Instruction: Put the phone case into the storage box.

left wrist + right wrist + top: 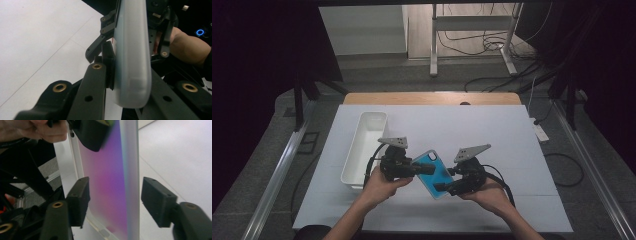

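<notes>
Forearms, high view: two arms come in from the bottom edge, each hand carrying a gripper over the white table [492, 130].
Left gripper, high view: the left gripper [424, 169] is clamped on the upper left end of the phone case [438, 172], a teal case held tilted between the two hands, off the table as far as I can tell.
Right gripper, high view: the right gripper [443, 188] sits at the case's lower right end.
Tray, high view: a white tray [354, 150] stands just left of the left hand, apart from the case.
Left gripper view: close to the lens, the pale edge of the phone case [132, 62] stands squeezed between the black jaws, so the grip is tight; the other hand [190, 50] shows behind it.
Right gripper view: the phone case [112, 182], with a purple sheen here, stands between the jaws; the right gripper [113, 203] is partly open, a clear gap on the right side, whether the left pad touches is unclear.
Progress, judged: the case is lifted and secured by the left side; the right side's hold is not yet made; where the case goes after that is still open.
</notes>
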